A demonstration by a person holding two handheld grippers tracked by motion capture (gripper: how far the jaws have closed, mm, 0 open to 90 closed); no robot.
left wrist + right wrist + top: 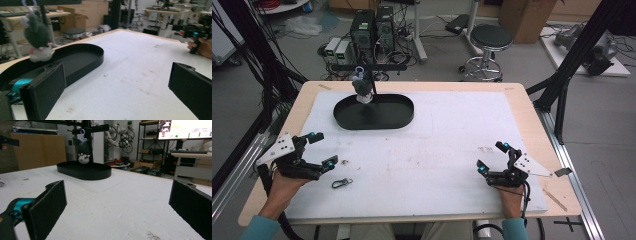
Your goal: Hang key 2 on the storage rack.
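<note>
Both my grippers rest wide open on the white mat, left gripper [319,150] just beside the small metal clasp [341,183], probably staged for hooking beside the plush keychain [362,86] hanging over the black tray [404,116]; right gripper [492,156] idle.

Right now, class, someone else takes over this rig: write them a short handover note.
Left hand-held gripper: open, holding nothing, resting at the table's near left.
Right hand-held gripper: open, holding nothing, at the near right.
Small metal clip lies on the white mat, just beside the left hand-held gripper.
Plush toy hangs from the stand's bar above the black oval tray.
Done: nothing grasped yet.
Left: probably picking up the clip.
</note>
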